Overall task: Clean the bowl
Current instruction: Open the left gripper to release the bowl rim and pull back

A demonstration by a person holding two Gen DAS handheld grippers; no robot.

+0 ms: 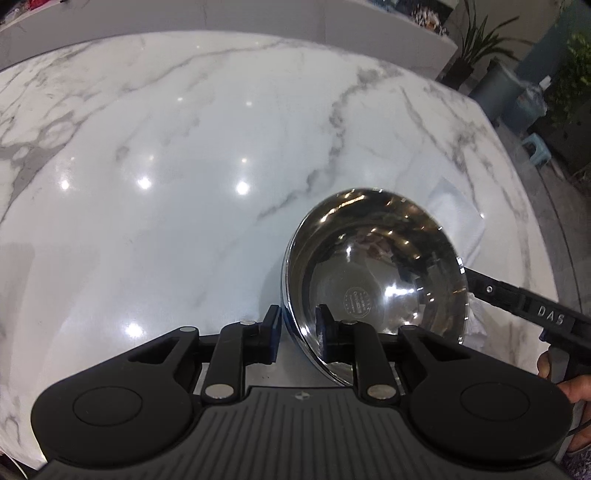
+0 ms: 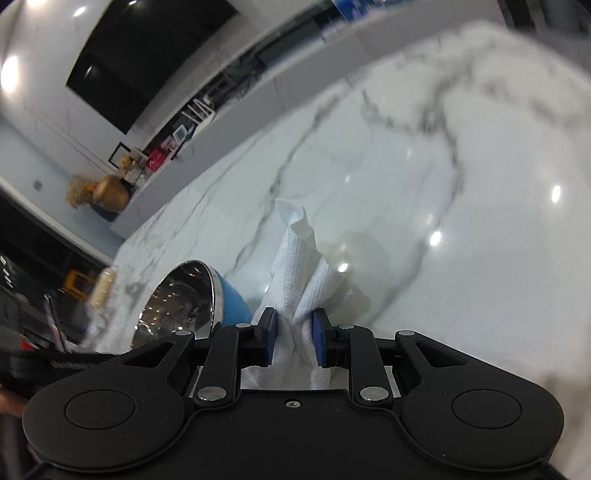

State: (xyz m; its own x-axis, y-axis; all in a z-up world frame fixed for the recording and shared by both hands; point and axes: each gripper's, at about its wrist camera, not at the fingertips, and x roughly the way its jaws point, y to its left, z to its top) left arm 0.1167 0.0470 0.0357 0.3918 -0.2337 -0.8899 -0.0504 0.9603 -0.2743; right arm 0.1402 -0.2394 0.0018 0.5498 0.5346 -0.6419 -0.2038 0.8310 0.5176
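Note:
The bowl, steel inside and blue outside, stands tilted on the marble table with its mouth turned toward me. Its near rim runs between the pads of my left gripper. One pad is outside the wall and one inside, and neither looks pressed on it. My right gripper is shut on a crumpled white paper towel, held just right of the bowl and above the table. In the left wrist view a black finger of the right gripper reaches behind the bowl, and the towel shows past the rim.
The table's right edge curves close past the bowl. Potted plants, a grey bin and a small stool stand on the floor beyond it. A low white ledge runs along the far side. A hand holds the right gripper.

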